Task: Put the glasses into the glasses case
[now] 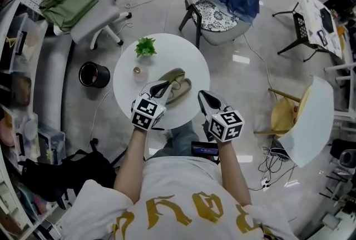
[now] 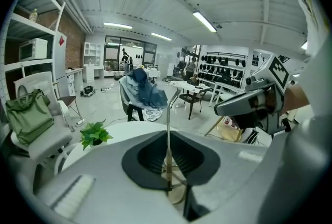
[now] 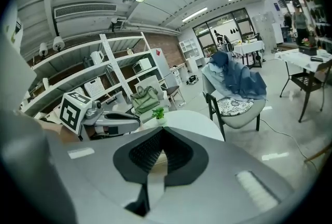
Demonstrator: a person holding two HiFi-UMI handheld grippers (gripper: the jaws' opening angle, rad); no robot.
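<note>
The left gripper point(image 1: 160, 89) pinches the glasses point(image 2: 174, 192) by one thin arm; they could swivel and miss the case point(image 1: 177, 82) in the middle of the table point(image 1: 127, 80). The right gripper point(image 1: 204, 96) is closed, empty.

My left gripper point(image 1: 160, 89) was clamped on the glasses point(image 2: 167, 135); my right gripper point(image 1: 204, 95) hung beside it, jaws together, forearms forward.
</note>
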